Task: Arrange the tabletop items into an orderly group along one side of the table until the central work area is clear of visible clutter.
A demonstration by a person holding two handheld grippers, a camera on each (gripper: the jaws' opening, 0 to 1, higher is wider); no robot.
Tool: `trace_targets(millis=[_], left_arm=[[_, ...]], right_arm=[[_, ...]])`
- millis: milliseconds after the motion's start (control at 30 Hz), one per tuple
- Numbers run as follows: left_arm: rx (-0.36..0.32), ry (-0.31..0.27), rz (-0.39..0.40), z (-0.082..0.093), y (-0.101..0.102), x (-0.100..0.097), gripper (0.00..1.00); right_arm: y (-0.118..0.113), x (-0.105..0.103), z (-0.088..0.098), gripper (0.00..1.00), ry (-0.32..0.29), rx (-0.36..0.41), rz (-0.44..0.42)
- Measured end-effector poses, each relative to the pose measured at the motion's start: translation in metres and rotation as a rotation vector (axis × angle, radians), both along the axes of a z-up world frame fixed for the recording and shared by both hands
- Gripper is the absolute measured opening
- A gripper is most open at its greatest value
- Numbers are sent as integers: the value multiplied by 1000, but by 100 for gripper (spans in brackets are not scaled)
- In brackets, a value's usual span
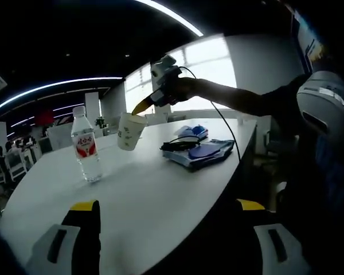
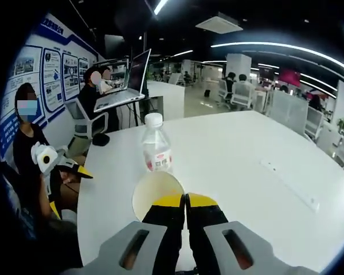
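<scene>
On table: smooth white top [image 1: 160, 189], clear ribbed plastic bottle [image 1: 86, 150].
My right gripper [image 2: 185, 200]: clenched on paper cup [image 2: 155, 195] rim.
My left gripper [image 1: 166, 209]: released.
Room: open office.

Left gripper [image 1: 166, 209] jaws apart, right gripper [image 2: 186, 200] seemingly clamped

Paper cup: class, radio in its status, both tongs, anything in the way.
Right tongs shut on cup rim, cup lifted off table. Left tongs open, holding nothing. Bottle upright beside cup; folder pile beyond.
</scene>
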State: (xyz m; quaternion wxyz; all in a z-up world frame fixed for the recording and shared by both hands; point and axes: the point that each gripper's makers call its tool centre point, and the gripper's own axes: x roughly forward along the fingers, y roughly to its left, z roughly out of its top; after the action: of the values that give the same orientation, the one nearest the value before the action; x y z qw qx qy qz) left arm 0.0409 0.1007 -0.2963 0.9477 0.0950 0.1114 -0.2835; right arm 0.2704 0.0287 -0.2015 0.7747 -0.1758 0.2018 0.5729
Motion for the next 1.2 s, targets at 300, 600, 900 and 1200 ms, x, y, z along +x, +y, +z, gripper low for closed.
trace_targets(millis=[300, 600, 900, 1200], left_arm=[[-2, -1, 10, 0, 3, -2, 96], [-5, -1, 10, -2, 4, -3, 96], [-2, -2, 7, -1, 4, -5, 95], [-2, -5, 10, 0, 7, -6, 94]], right_arm=[[9, 0, -7, 0, 9, -19, 12], [14, 2, -13, 0, 31, -24, 4], [19, 8, -25, 0, 55, -38, -1], [27, 12, -33, 0, 76, -49, -4]])
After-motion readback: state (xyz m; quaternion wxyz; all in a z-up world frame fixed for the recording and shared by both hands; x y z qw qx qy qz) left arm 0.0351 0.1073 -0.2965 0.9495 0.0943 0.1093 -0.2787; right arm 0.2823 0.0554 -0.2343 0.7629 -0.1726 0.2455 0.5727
